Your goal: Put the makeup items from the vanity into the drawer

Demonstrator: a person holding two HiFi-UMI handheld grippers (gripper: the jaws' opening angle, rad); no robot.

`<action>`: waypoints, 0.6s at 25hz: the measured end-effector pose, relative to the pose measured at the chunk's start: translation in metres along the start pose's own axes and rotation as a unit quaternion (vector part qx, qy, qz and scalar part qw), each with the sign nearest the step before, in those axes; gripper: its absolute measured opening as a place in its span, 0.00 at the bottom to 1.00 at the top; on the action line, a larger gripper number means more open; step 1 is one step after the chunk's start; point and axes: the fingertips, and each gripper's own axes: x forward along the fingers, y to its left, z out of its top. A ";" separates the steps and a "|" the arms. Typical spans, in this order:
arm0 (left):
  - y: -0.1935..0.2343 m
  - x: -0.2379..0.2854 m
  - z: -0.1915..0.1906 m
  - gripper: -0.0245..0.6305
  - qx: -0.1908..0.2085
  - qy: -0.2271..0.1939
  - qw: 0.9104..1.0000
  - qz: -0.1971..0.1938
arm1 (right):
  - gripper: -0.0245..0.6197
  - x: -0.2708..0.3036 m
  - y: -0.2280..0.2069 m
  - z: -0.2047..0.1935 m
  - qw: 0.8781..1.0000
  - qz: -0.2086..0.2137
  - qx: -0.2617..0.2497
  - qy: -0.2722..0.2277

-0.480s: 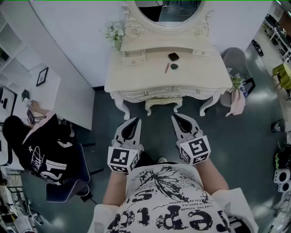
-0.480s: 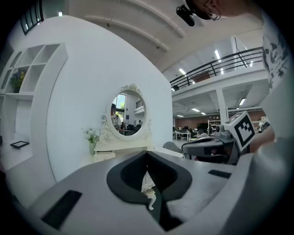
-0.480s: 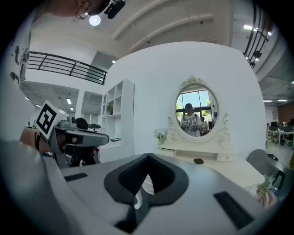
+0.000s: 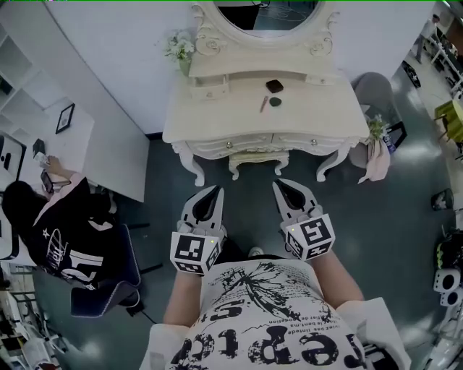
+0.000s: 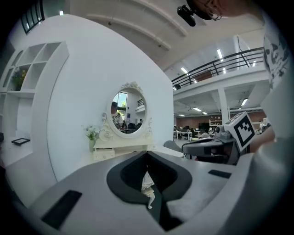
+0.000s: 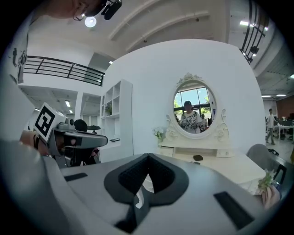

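Head view: three makeup items lie on the vanity top (image 4: 217,119) directly in front of the mirror (image 4: 268,14). A dark square compact (image 4: 274,85) is nearest the mirror, a small dark round item (image 4: 275,101) sits just in front of it, and a slim pinkish stick (image 4: 265,104) lies just beside the round item. I judge all three light and rigid, with smooth cases likely to slip. Take the compact across two opposite flat edges. Take the stick across its middle, since it may roll. Take the round item across its full width, low to the surface. A small shelf drawer (image 4: 208,92) sits below the mirror's left side, and the front drawers (image 4: 239,144) further out look closed. Well apart from the mirror, over the floor, the left gripper (image 4: 215,191) and right gripper (image 4: 279,186) each have their tongs together and carry nothing. Both must open before any pickup.
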 end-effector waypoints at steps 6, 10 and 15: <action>0.001 0.011 -0.008 0.07 -0.006 0.008 1.000 0.007 | 0.07 0.008 -0.015 -0.007 1.000 0.001 0.003 0.006; 0.012 0.024 -0.013 0.07 -0.009 0.014 1.000 0.014 | 0.07 0.025 -0.025 -0.013 1.000 0.005 0.004 0.014; 0.043 0.052 -0.017 0.07 -0.017 0.022 0.999 0.021 | 0.07 0.065 -0.043 -0.012 1.000 0.005 -0.002 0.022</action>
